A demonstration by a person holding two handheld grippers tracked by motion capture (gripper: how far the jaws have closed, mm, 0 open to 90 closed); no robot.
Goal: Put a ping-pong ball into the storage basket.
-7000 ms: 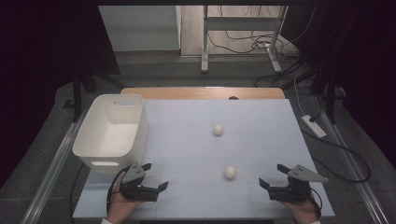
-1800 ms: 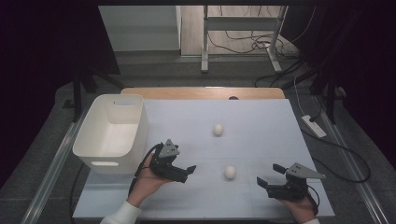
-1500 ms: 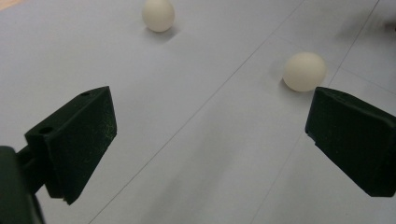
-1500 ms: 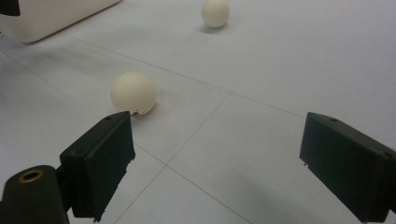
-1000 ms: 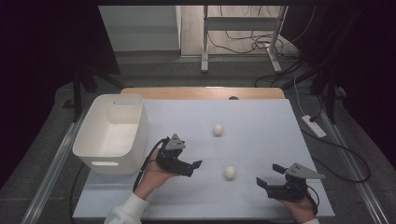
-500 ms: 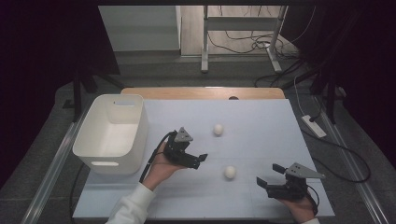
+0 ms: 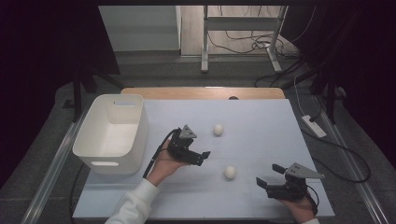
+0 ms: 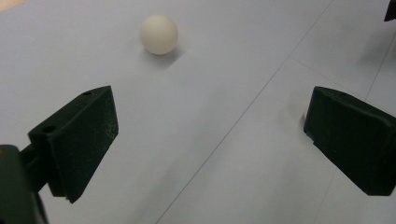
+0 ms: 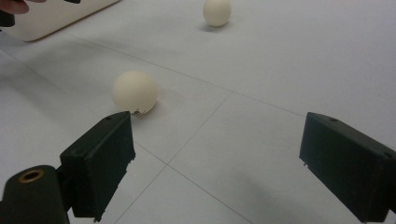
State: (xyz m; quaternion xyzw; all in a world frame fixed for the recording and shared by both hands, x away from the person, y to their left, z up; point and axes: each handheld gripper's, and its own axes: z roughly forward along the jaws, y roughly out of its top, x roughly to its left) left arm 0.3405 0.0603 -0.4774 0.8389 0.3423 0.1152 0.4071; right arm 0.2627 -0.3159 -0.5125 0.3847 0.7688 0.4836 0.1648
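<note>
Both grippers stood with their jaws wide apart, holding and touching nothing. Left gripper (image 7: 198, 156) hovered over the middle of the high view, angled toward the two pale balls, with the white bin (image 7: 112, 133) at the left of the frame. In the left gripper view, the far ball (image 8: 159, 34) sat at the upper left of the frame, ahead of the jaws and off their centre line, not between them. Right gripper (image 7: 270, 177) rested low at the lower right of the high view, well apart from the near ball (image 7: 229, 172); in the right gripper view that ball (image 9: 135, 92) lay just beyond the left jaw's tip, the other ball (image 9: 217, 11) at the top edge.

Risk, as I judged it: a round ball on a smooth table (image 7: 261, 121) would roll at the slightest nudge. If the left gripper came in off-line, one jaw would likely strike the ball first and knock it away. Closing too high on its curve could squeeze it out.
</note>
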